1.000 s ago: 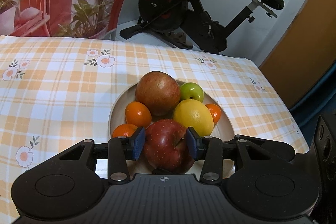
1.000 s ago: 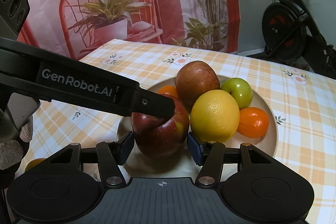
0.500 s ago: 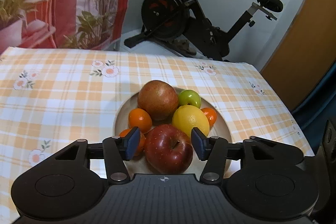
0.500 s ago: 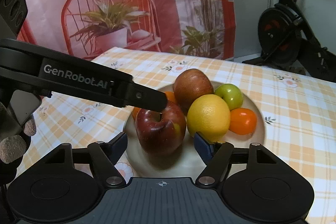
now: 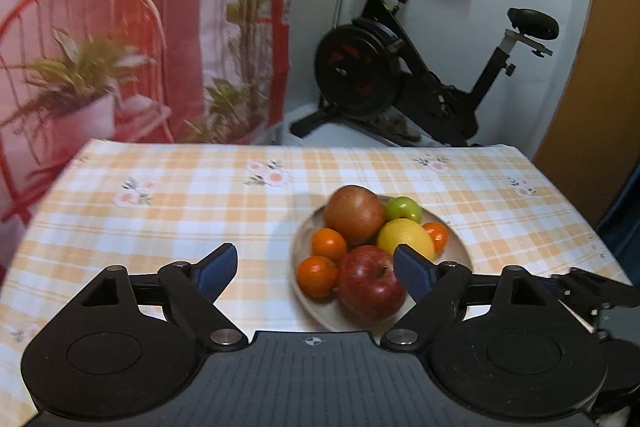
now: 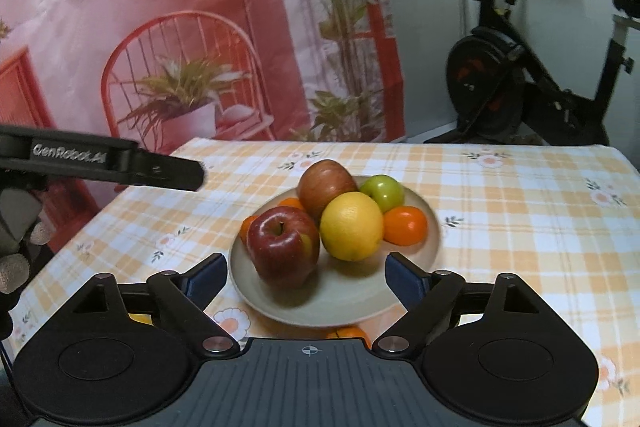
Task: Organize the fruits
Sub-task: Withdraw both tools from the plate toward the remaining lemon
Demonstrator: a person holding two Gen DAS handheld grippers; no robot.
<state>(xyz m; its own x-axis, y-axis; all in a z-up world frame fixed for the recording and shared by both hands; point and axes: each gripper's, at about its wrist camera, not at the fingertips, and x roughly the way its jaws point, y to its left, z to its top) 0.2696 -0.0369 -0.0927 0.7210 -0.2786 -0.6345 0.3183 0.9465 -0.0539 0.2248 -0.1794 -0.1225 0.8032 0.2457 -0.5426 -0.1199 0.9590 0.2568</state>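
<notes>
Both jaws have just been opening; left gripper [image 5: 314, 267] and right gripper [image 6: 306, 277] stand released, nothing pinched. Red apple [image 6: 283, 247] rests on plate [image 6: 340, 301], ahead of both, beside the lemon [image 6: 351, 225]. Withdrawal is best made clear of the pile.

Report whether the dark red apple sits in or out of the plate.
In: the dark red apple rests on the beige round plate, stem up, both tools clear.
</notes>
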